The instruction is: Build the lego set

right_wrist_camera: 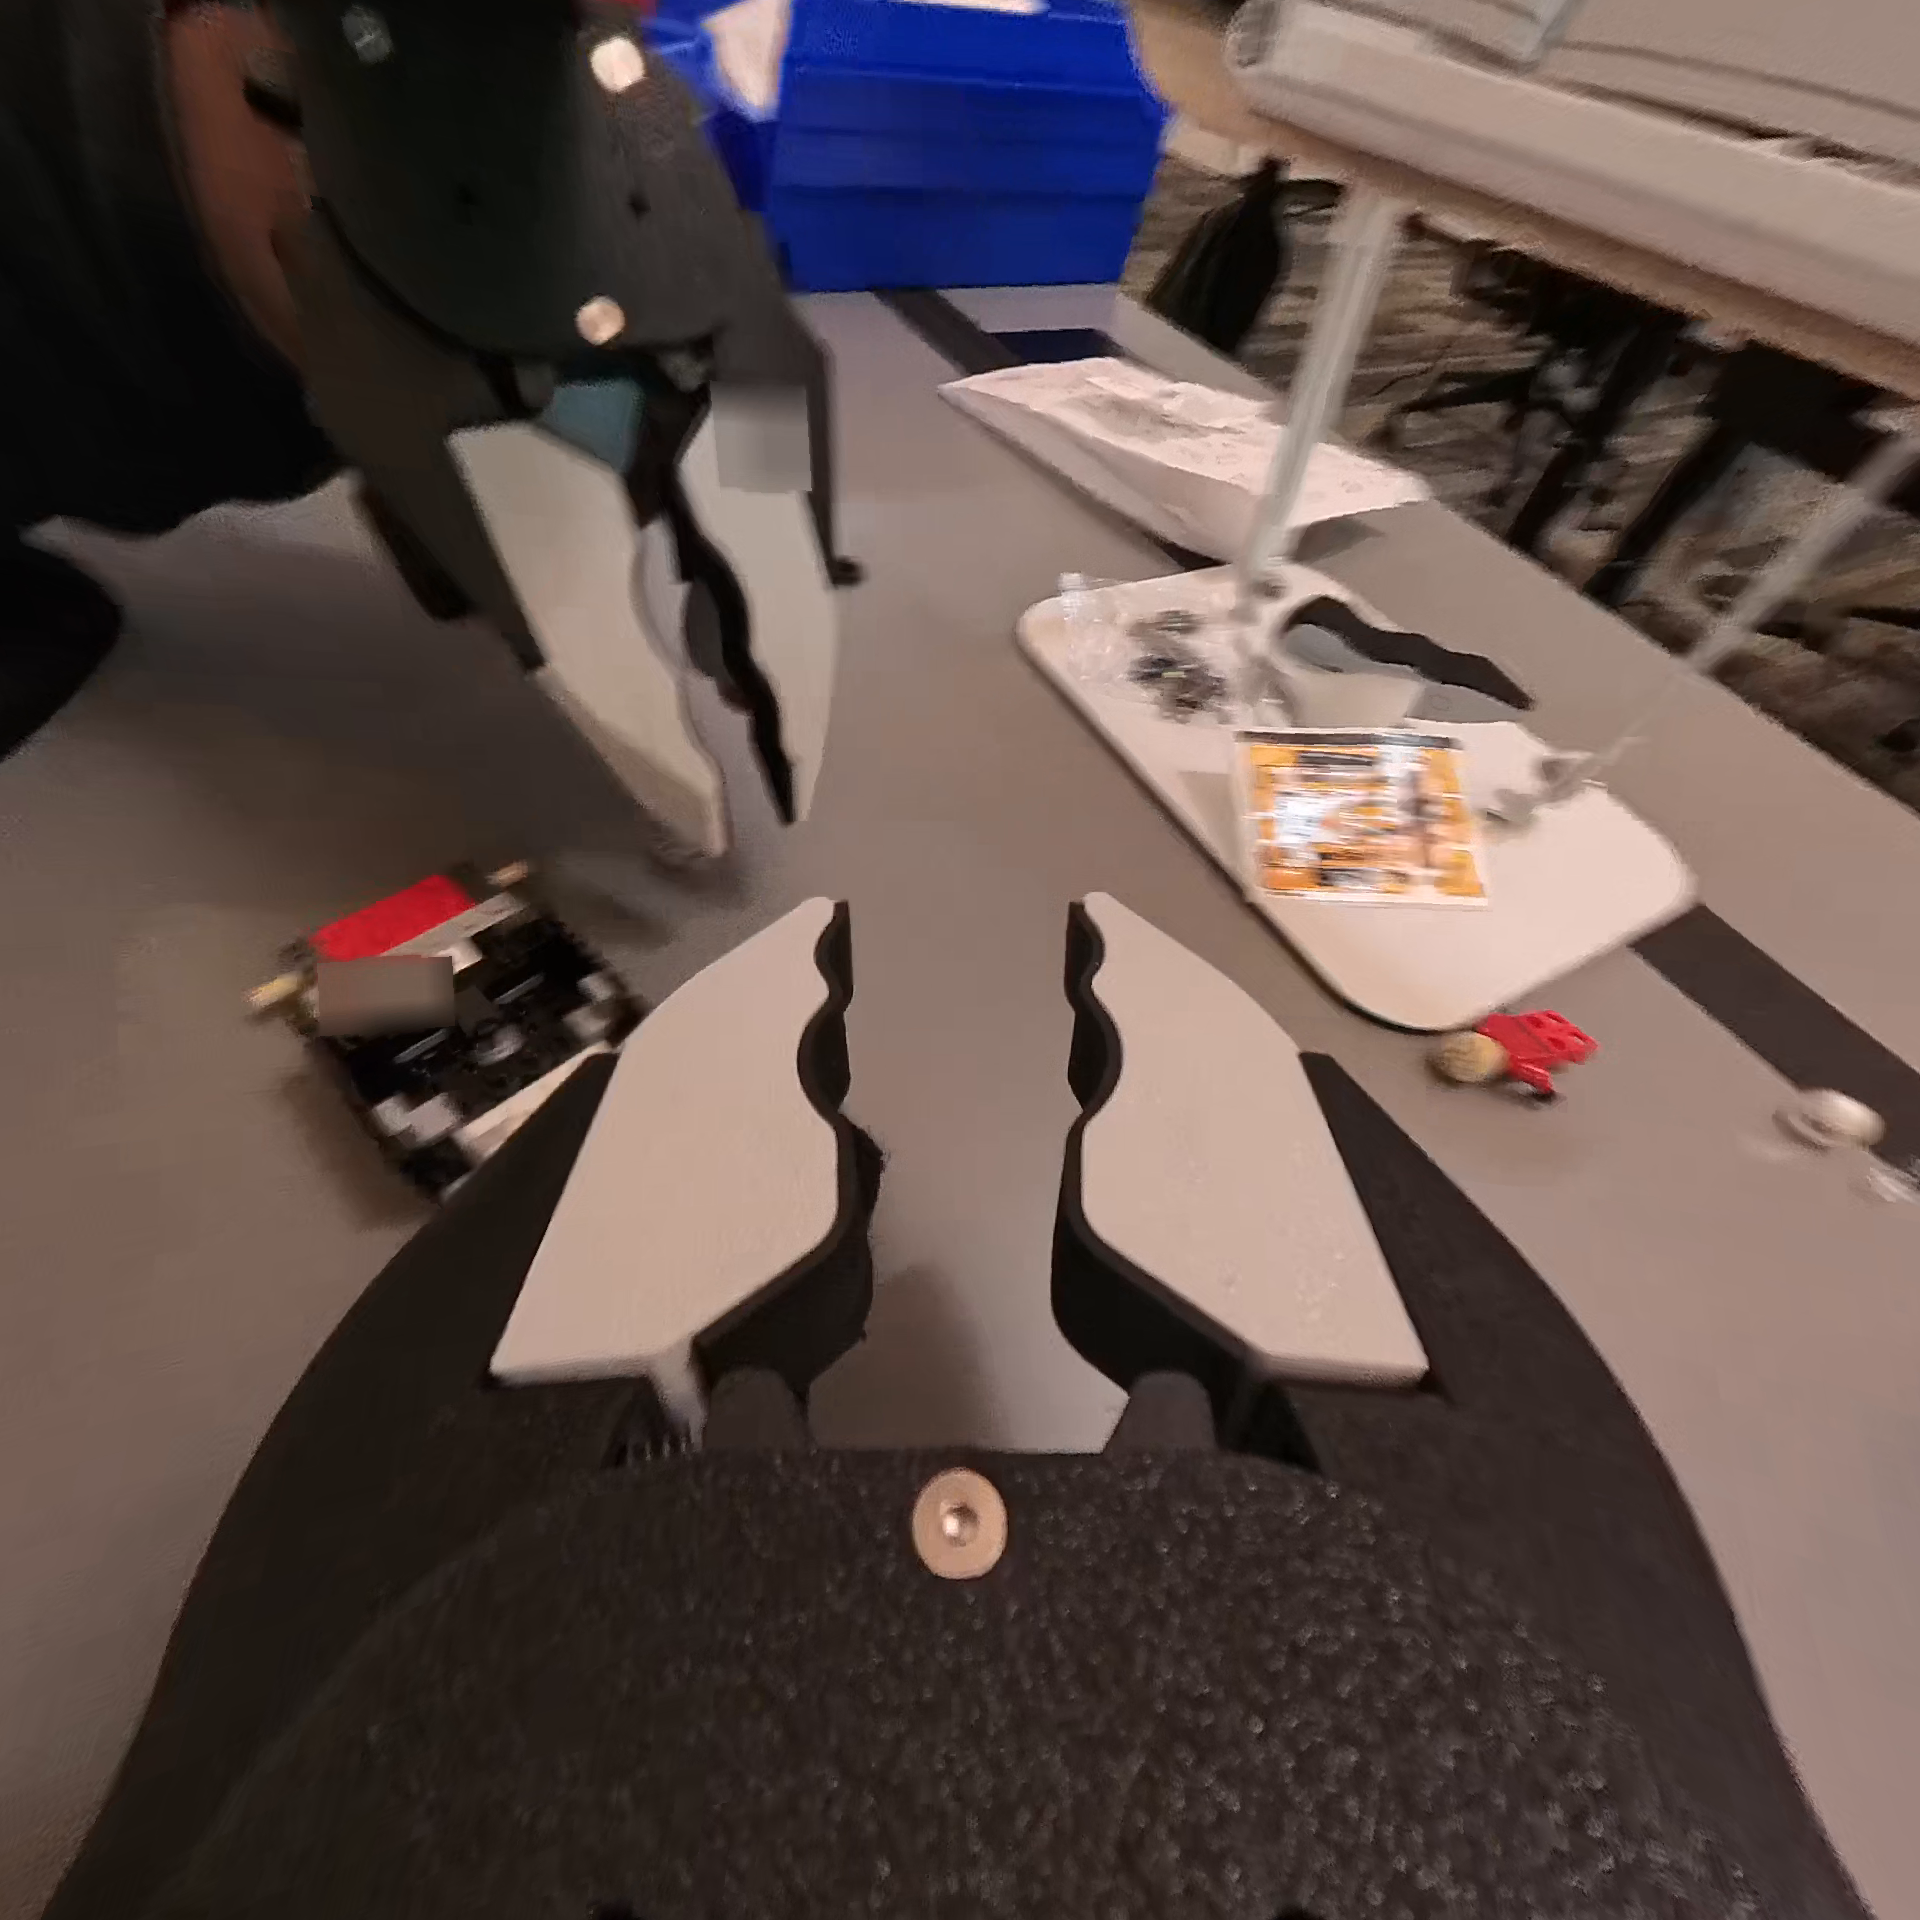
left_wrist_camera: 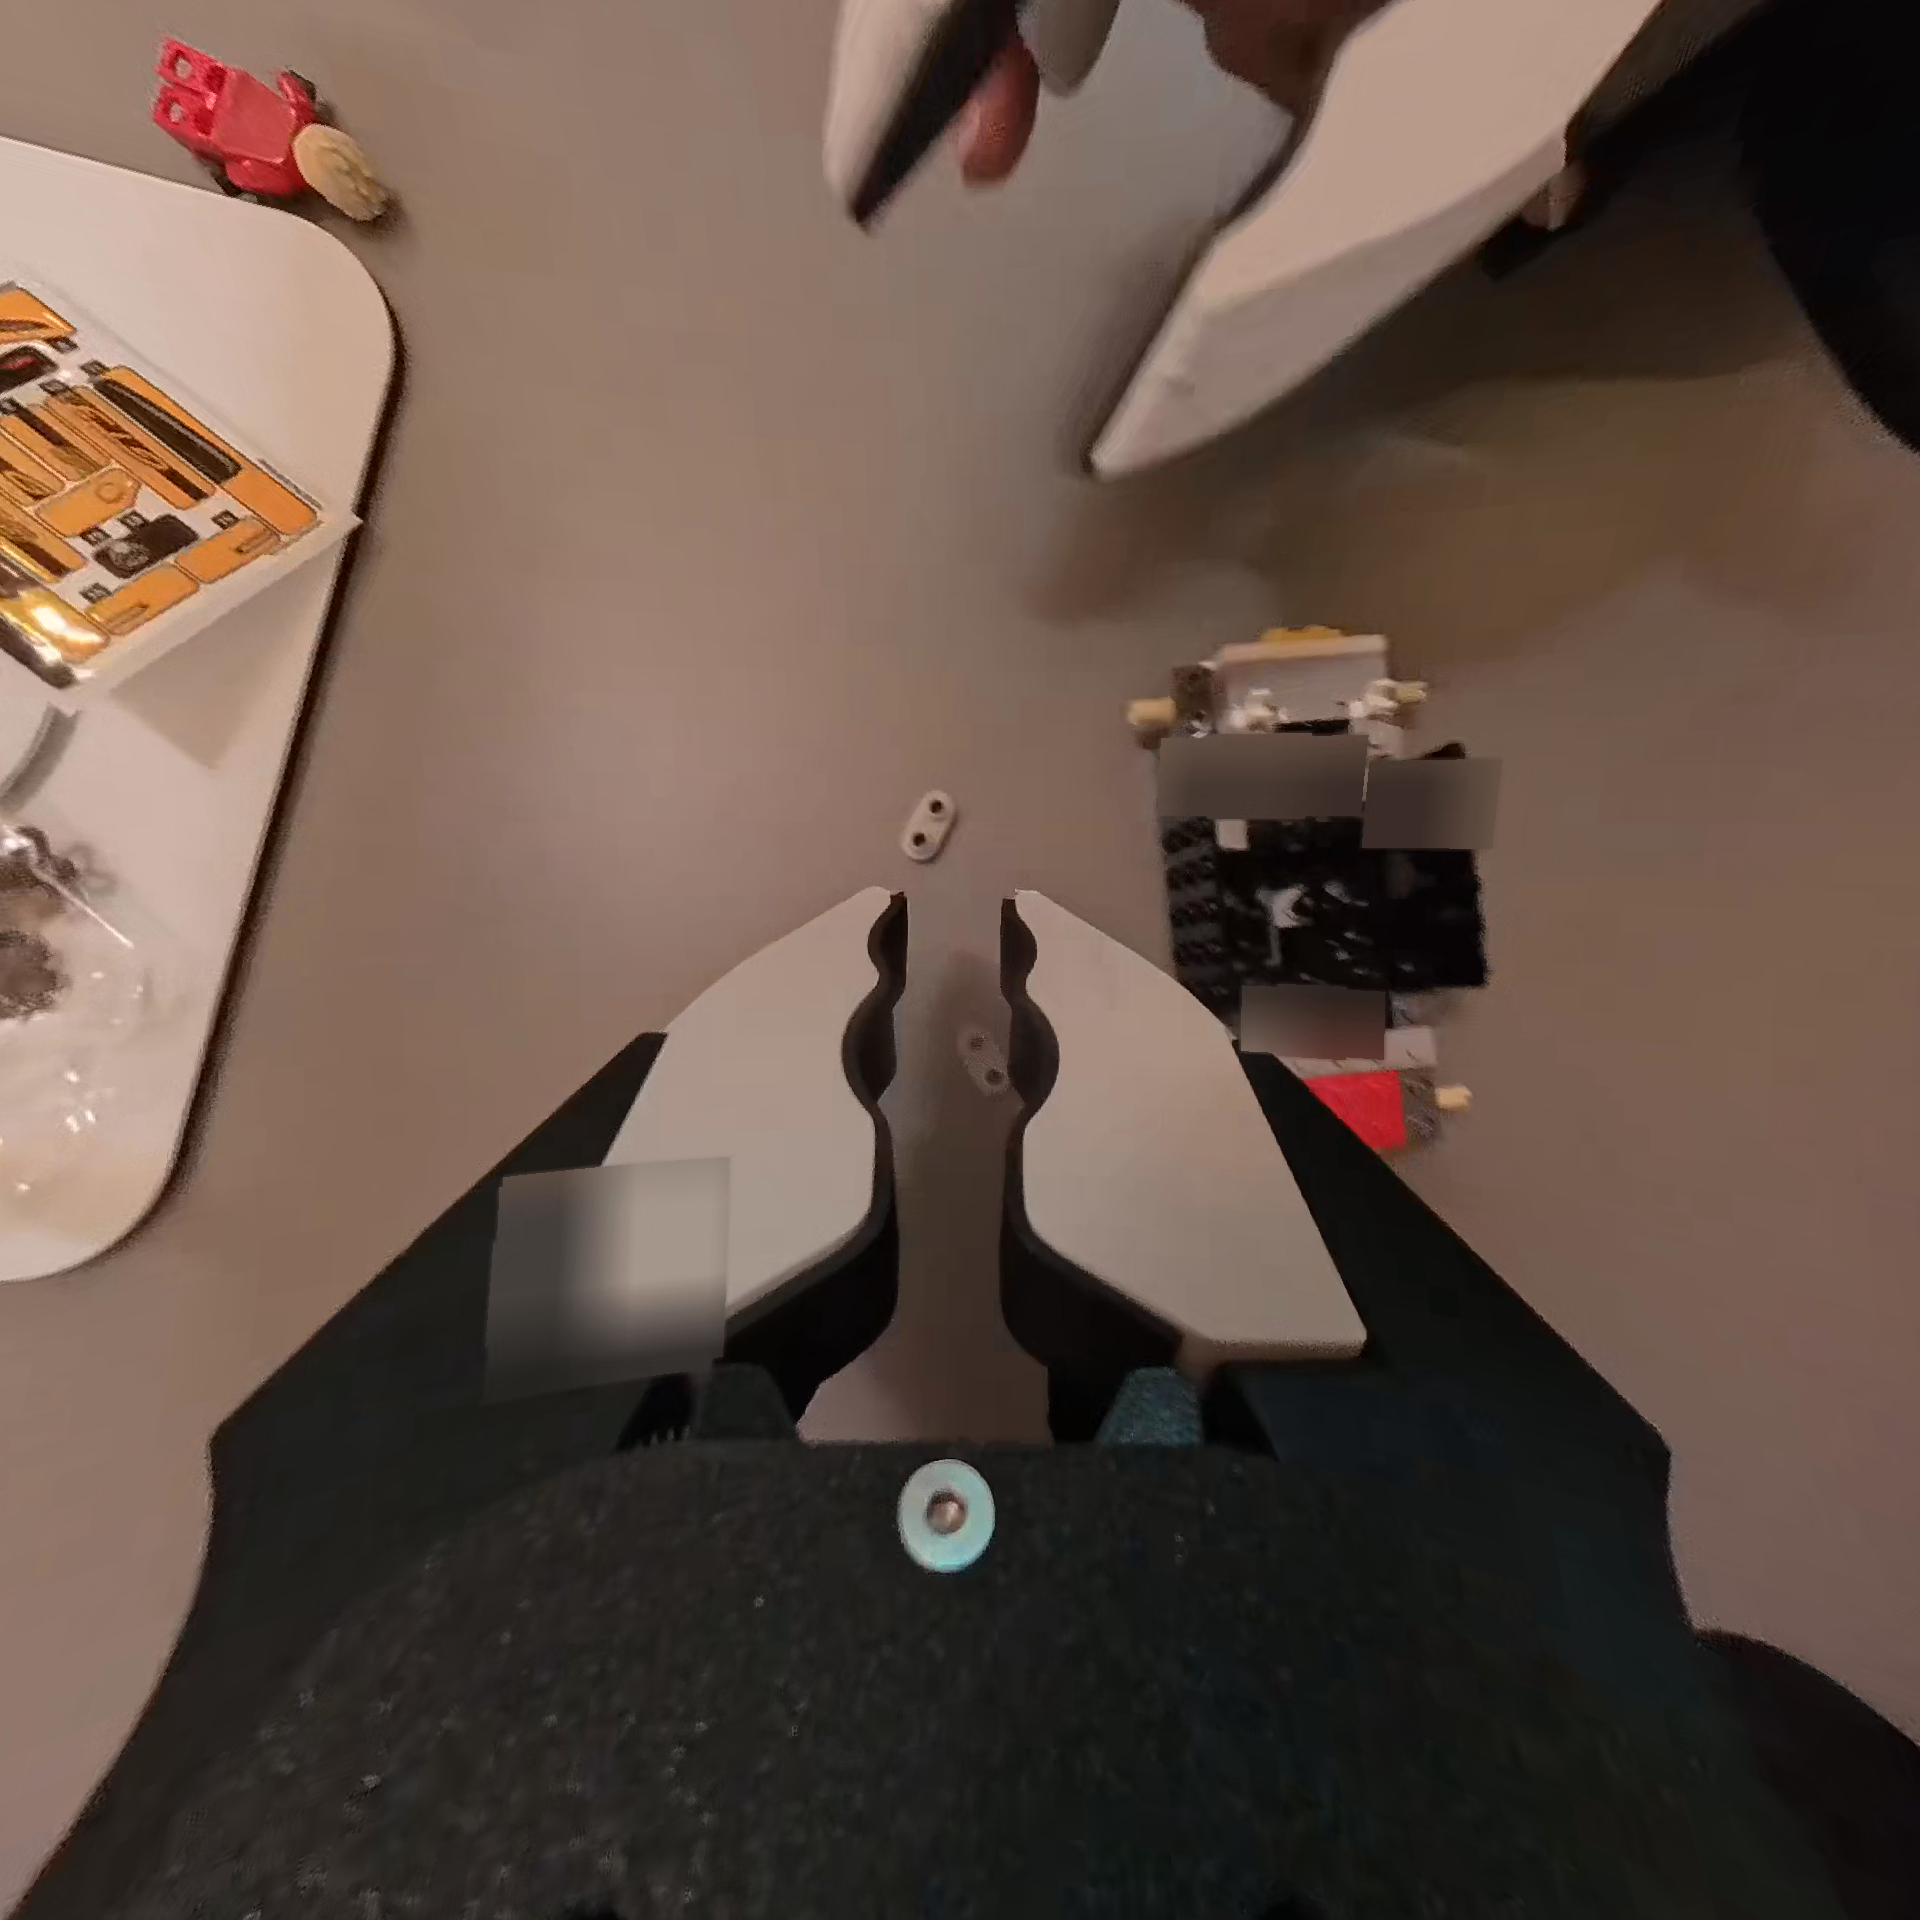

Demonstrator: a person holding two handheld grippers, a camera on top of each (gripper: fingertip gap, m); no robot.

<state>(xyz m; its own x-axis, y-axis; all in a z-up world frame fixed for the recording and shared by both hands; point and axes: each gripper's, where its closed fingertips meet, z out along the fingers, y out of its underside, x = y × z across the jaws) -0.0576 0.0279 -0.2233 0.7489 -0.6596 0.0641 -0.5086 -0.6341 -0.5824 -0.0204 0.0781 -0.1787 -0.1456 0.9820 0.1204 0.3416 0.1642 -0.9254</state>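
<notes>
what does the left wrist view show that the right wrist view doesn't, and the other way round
Only the left wrist view shows two small grey two-hole pieces, one between the left hand-held gripper fingers. Only the right wrist view shows blue bins and an instruction booklet. Both show the partly built model, sticker sheet on the white tray, red minifigure, and both open grippers, including the right hand-held gripper.

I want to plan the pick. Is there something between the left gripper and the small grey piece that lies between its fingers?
Nothing visible. The left gripper is open, and the small grey two-hole piece lies on bare table between its fingers.
</notes>
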